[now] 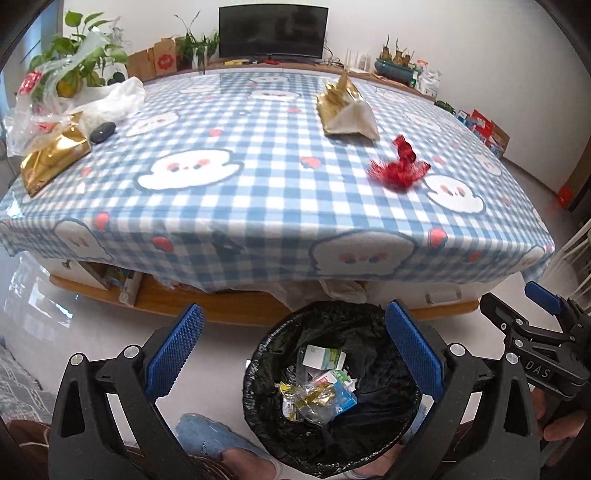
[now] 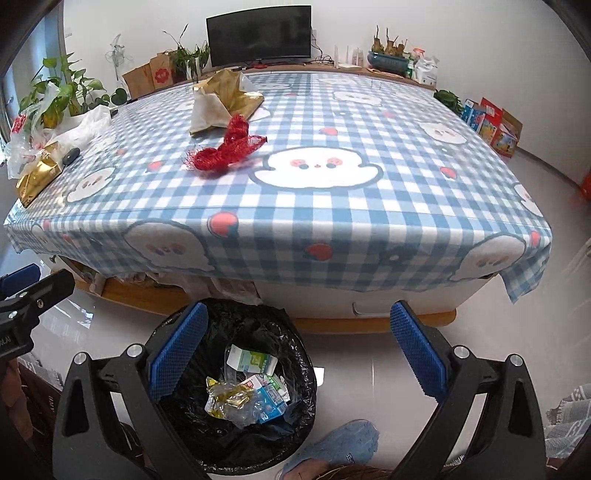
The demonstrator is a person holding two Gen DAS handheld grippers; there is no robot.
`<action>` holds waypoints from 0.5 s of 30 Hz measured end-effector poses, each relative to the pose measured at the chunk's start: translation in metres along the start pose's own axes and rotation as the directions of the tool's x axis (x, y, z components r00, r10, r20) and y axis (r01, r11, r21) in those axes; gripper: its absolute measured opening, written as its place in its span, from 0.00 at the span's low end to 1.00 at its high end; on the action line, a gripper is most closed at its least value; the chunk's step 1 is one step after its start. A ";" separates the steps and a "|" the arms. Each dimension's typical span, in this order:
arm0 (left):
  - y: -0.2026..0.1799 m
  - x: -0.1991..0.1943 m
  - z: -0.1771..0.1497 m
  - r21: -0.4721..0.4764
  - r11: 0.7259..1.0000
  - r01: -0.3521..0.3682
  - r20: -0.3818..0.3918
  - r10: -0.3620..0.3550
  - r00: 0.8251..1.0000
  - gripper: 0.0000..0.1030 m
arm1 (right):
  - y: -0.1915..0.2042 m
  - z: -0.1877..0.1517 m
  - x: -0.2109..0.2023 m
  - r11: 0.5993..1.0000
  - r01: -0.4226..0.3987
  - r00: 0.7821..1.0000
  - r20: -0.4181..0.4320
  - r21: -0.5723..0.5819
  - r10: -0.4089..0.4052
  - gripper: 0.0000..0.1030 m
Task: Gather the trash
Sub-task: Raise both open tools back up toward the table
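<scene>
A bin with a black liner [image 1: 255, 373] [image 2: 308, 373] stands on the floor before the table and holds small cartons [image 1: 323, 360] and a crumpled clear wrapper [image 2: 231, 400]. My left gripper [image 1: 295, 347] hangs open above it with nothing between its blue pads. My right gripper [image 2: 297, 347] is open and empty too, just right of the bin. On the checked tablecloth lie a red mesh scrap [image 1: 399, 168] [image 2: 225, 151], a gold-and-white wrapper [image 1: 343, 107] [image 2: 225, 99] and a gold bag [image 1: 51, 157] [image 2: 37, 177] at the left edge.
Plastic bags [image 1: 55, 99], a dark oval object [image 1: 102, 132] and potted plants [image 1: 81, 55] crowd the table's far left. A monitor [image 1: 271, 33] stands behind the table. A person's blue slippers [image 1: 207, 435] [image 2: 340, 446] are beside the bin. Boxes [image 2: 491, 125] sit on the floor at the right.
</scene>
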State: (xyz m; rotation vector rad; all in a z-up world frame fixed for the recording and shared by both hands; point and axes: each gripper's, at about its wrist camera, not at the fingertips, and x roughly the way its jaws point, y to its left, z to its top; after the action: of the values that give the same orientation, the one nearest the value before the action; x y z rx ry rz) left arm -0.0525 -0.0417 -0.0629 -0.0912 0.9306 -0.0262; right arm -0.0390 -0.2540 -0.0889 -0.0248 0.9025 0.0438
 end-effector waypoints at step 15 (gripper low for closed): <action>0.041 0.014 0.069 -0.020 0.999 -0.030 0.016 0.030 0.999 0.94 | 0.033 0.081 0.005 0.999 -0.044 0.996 0.083 -0.004 0.044 0.90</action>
State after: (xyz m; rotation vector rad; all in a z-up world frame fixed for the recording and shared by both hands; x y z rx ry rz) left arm 0.0108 0.0033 -0.0366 -0.0958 0.9156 0.0117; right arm 0.0257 -0.2176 -0.0431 -0.0055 0.8195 0.0865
